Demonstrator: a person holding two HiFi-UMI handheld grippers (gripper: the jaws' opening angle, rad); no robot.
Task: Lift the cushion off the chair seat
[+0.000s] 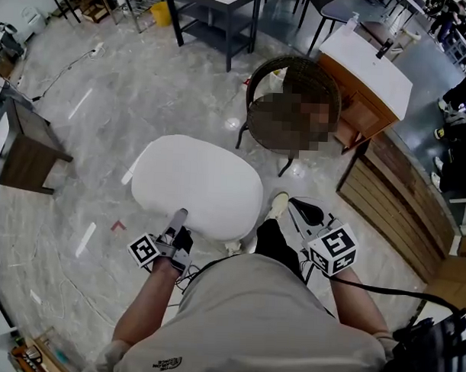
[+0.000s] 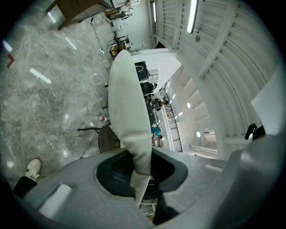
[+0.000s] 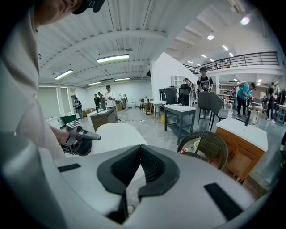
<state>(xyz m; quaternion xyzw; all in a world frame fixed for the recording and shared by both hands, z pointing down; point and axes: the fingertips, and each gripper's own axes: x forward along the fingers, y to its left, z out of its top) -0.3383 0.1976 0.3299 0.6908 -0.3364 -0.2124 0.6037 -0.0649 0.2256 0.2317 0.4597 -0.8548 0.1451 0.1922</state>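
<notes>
Marble flooring shows beneath the cushion (image 1: 196,184), held clear of the wicker chair (image 1: 292,64), on your side of it. Your left gripper (image 1: 178,216) clamps its edge to carry it; your right gripper (image 1: 302,210) is closed on nothing.

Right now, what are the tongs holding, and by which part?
Left tongs pinch the white cushion by its near edge; right tongs are shut, empty.

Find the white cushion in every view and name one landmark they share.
Head view: cushion at centre, left gripper clamping its near edge.
Left gripper view: cushion edge-on, upper centre down into the jaws.
Right gripper view: cushion left of centre, beyond the jaws.
Shared landmark: wicker chair, in all three.
</notes>
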